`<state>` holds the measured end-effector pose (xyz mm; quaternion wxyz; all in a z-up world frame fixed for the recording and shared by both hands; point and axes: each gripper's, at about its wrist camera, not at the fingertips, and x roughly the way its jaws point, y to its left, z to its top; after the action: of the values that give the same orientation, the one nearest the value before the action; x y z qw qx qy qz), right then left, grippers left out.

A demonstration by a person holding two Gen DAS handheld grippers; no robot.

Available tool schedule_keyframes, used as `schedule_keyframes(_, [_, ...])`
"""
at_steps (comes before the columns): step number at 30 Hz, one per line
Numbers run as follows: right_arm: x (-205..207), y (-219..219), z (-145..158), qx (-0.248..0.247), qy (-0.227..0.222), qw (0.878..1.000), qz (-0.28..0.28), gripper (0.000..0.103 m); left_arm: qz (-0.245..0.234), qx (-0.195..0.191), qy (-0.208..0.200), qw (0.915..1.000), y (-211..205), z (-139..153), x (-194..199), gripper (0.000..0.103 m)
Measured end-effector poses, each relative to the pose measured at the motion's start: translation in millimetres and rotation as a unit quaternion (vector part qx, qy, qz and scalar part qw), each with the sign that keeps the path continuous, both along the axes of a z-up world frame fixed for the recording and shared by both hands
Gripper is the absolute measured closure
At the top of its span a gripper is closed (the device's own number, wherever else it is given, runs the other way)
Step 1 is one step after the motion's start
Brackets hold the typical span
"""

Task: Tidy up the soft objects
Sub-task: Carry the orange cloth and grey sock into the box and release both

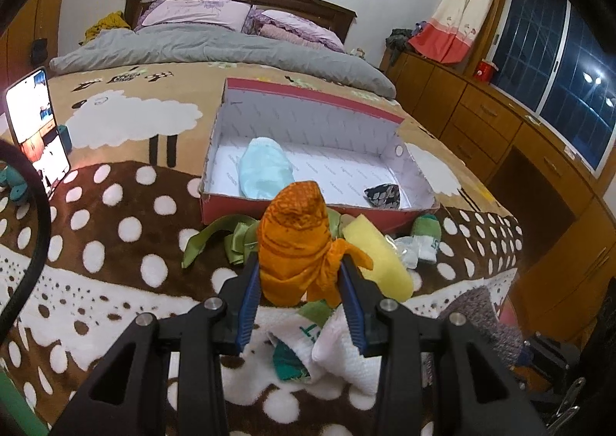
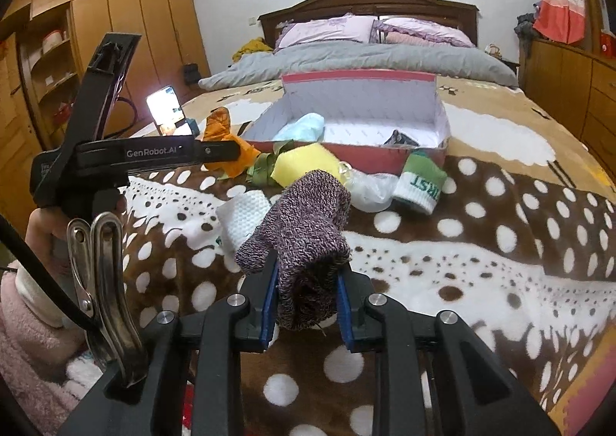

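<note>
My left gripper [image 1: 298, 263] is shut on an orange cloth [image 1: 296, 243], held above the blanket just in front of the red shoebox [image 1: 308, 97]. It shows from the side in the right wrist view [image 2: 231, 151] with the orange cloth [image 2: 221, 128]. My right gripper [image 2: 308, 274] is shut on a purple knit sock [image 2: 308, 228]. The shoebox [image 2: 365, 161] holds a light blue cloth [image 1: 263, 170] and a dark patterned piece [image 1: 383, 195]. A yellow sponge [image 2: 304, 162], green ribbon [image 1: 215, 238], white cloth [image 2: 244, 218], clear plastic [image 2: 367, 186] and green-white sock [image 2: 421, 182] lie before it.
A lit phone [image 1: 36, 120] stands at the left on the spotted blanket [image 2: 481, 263]. A grey duvet [image 1: 215, 47] and pillows lie at the bed's head. Wooden drawers [image 1: 500, 120] run along the right; wardrobes [image 2: 115, 32] stand on the left.
</note>
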<state>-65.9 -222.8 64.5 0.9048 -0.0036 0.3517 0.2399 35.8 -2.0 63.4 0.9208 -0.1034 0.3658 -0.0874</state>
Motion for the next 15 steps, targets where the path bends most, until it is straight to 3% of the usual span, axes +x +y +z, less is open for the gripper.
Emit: schedule_keyframes(15, [20,-9,17,-0.001,-0.014,1.0,-0.017,0.076,-0.013,0.008,-0.01,0.9998,-13,20,16,0.062])
